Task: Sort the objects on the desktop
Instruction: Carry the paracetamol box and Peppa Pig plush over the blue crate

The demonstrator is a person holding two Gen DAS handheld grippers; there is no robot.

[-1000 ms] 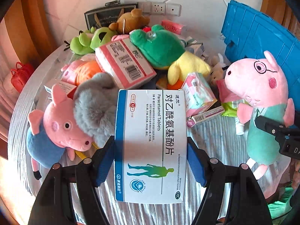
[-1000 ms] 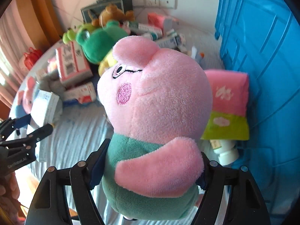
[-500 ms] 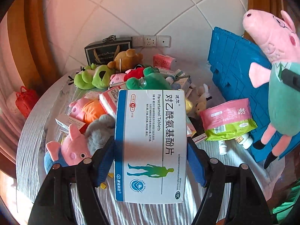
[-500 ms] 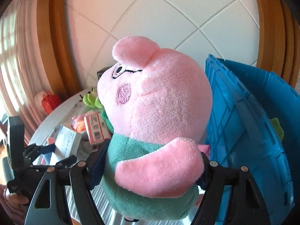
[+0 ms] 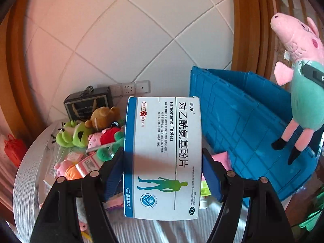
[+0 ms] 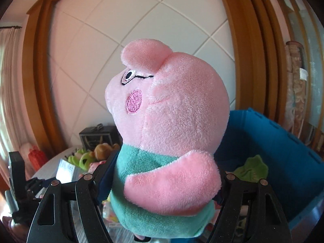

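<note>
The paracetamol tablet box sits clamped between the blue pads of my left gripper, printed face toward the camera, long side running along the fingers, held in the air above the round table. My right gripper is closed on the pink pig plush: the pads press into its green torso from both sides, the head stands upright above the fingers, and one pink arm lies across the front. In the left wrist view the same plush hangs at the right edge, legs dangling over the blue crate. The crate stands at the right side of the table, near the tiled wall. A green soft item lies inside the crate, seen past my right fingers. On the table behind the box lies a heap of toys: a green frog plush, a brown bear plush, and a red-and-pink plush. A dark gift bag stands against the wall beside a row of wall sockets. In the right wrist view my left gripper appears at lower left with the box in it.
</note>
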